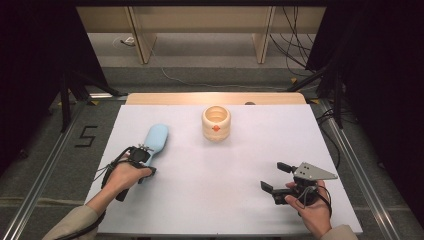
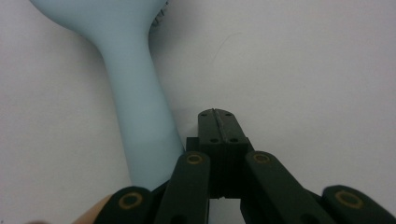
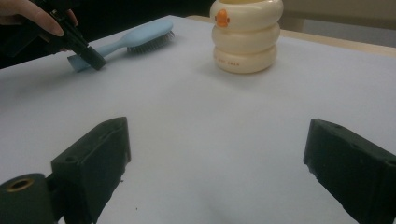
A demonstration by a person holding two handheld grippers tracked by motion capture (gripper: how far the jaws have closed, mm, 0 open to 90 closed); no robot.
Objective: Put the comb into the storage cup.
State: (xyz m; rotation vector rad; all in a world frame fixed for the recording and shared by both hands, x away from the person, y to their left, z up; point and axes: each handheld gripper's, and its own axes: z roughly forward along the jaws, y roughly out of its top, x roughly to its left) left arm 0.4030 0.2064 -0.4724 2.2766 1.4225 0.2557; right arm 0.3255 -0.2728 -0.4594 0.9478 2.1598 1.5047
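— Brush (image 1: 157, 138) first: where does it lie?

— Flat on the white desk (image 1: 225, 200), left of the middle, bristles down, its handle pointing at the person. The left tongs (image 1: 146, 154) sit just beside the handle's end, jaws pressed together on nothing.

— So which step is this?

— I judge it the approach, with no grasp made yet. Next, those jaws need to part and straddle the handle before closing.

— And the other hand?

— The right tongs (image 1: 273, 177) rest well apart from it, jaws wide apart, empty.

— Count?

— One brush, one cream ringed pot (image 1: 216, 123) standing upright toward the far edge, two tongs.
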